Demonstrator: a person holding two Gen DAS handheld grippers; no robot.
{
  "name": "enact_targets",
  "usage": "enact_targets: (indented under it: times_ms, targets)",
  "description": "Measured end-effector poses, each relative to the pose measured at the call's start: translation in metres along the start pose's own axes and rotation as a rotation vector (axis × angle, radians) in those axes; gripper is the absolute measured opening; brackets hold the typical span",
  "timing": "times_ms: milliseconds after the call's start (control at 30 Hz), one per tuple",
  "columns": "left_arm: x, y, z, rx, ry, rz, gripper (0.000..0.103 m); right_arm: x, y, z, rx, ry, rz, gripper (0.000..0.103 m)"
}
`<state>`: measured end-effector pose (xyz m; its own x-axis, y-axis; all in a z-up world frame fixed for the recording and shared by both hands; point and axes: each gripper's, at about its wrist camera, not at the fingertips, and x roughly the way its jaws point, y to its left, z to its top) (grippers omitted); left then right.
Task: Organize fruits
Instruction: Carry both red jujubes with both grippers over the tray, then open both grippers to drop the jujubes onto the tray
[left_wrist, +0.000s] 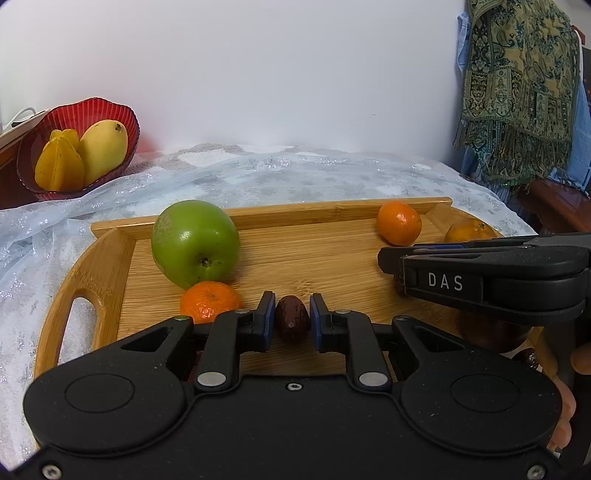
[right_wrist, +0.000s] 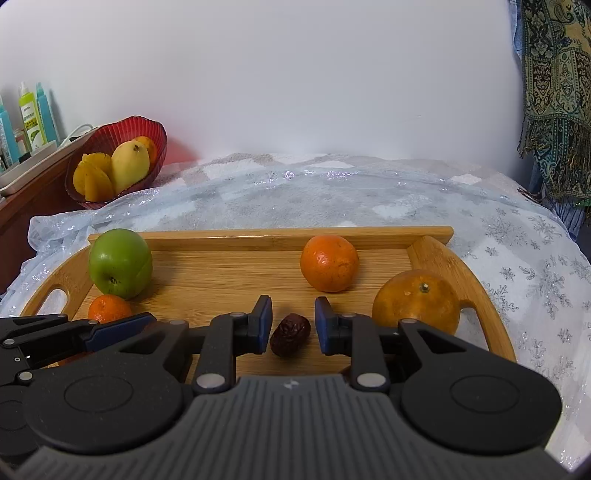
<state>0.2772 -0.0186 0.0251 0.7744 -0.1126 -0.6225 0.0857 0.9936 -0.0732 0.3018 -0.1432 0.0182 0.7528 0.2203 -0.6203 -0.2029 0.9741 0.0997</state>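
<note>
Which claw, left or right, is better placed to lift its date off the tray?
Probably left: the left claw presses on its smooth date, while the right claw stands open around a wrinkled date lying on the tray.

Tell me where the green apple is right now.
The green apple sits in the wooden tray's far-left corner, seen in both wrist views. A small orange lies just in front of it, with the red bowl off the tray behind it.

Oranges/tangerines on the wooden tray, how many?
3: small tangerine by the green apple, orange near the back, big orange far right. More may be hidden.
</note>
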Motion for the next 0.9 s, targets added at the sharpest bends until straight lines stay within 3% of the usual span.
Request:
enact_targets:
  times_ms: [333, 533, 700, 900]
  targets:
    - [-0.0003, 0.0008, -0.0005, 0.002, 0.002, 0.002, 0.019, -0.0008, 0.0007, -0.0004, 0.004, -0.003, 0.005, 0.041]
    - [-0.0005, 0.0016, -0.001, 0.003, 0.003, 0.002, 0.019, -0.0025, 0.0008, -0.0004, 0.006, -0.003, 0.012, 0.051]
    - [-0.0015, 0.0018, -0.0015, 0.004, 0.005, 0.0, 0.019, -0.0043, 0.0002, -0.0002, 0.011, -0.005, 0.016, 0.052]
    - [-0.0035, 0.0005, -0.0015, 0.007, 0.006, -0.005, 0.026, -0.0069, 0.0012, 0.0007, 0.012, -0.014, 0.023, 0.061]
